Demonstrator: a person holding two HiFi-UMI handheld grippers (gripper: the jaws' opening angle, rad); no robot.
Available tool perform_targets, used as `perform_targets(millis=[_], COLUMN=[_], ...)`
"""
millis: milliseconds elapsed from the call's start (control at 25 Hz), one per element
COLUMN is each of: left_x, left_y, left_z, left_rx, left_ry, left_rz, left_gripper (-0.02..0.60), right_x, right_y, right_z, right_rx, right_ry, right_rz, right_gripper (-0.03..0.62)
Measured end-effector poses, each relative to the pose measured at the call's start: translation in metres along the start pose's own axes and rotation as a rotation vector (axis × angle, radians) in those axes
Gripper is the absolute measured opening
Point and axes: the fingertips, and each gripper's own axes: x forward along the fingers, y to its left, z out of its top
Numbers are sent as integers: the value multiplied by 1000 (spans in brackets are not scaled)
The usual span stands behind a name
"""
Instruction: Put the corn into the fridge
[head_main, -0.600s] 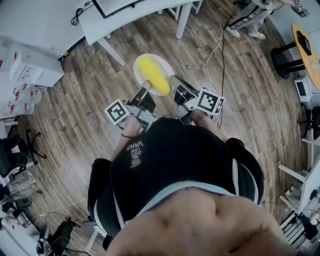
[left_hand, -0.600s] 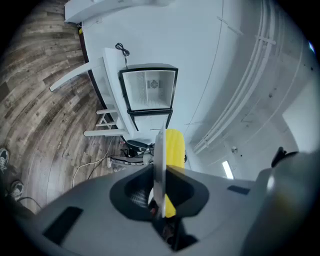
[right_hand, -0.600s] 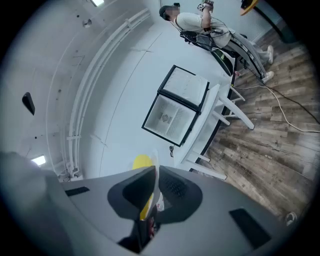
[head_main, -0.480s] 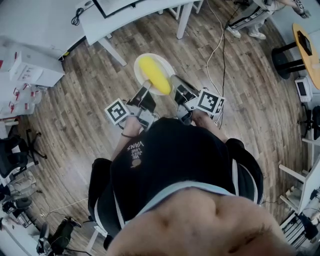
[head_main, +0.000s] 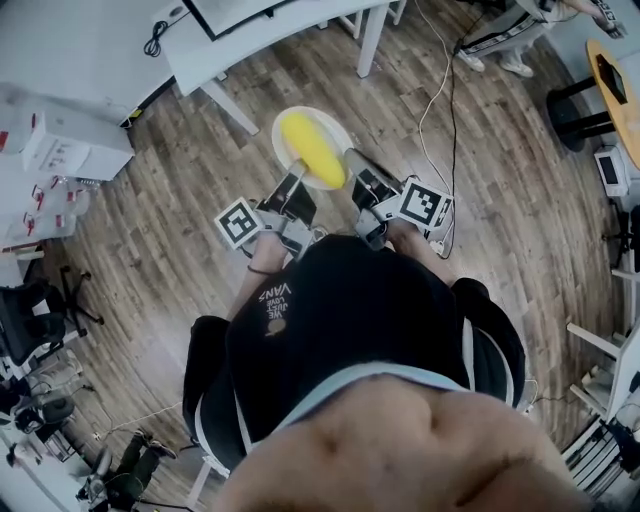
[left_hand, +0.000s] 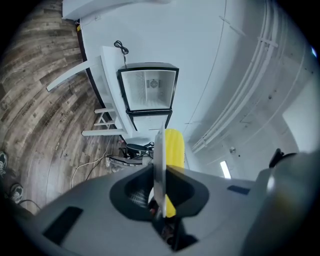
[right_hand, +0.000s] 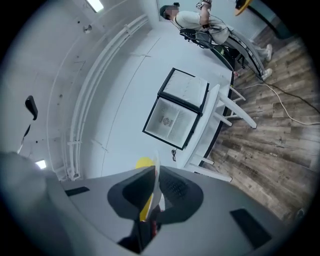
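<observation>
Fingers (head_main: 291, 188) of the left gripper (head_main: 297, 172) and the right gripper (head_main: 352, 162) are clamped on opposite sides of the white plate (head_main: 336, 128), with the corn (head_main: 310, 150) lying on it. Both gripper views catch the plate edge-on only, the corn mostly tucked behind it, and the person's torso cuts off both arms. The grip is the same as a moment ago; the floor just slides a touch in the head view. Both grippers point level, side by side, towards the glass-door fridge (left_hand: 147, 90) well ahead.
</observation>
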Motion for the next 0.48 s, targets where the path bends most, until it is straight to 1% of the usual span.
perform_targets(millis=[80,240,480], left_x=[0,-2,-11], left_y=[0,5,6], left_z=[5,7,30], left_rx=[-4,-7,-3], left_ry=[0,8,29], left_rz=[-3,-6,-13], left_gripper=[46,46,46], right_x=[5,6,27], right_y=[2,-5,4], right_z=[1,-5,-12], right_rx=[7,13,1], right_ry=[-14,-20,-41], right_rz=[12,-20,-7], right_gripper=[31,31,31])
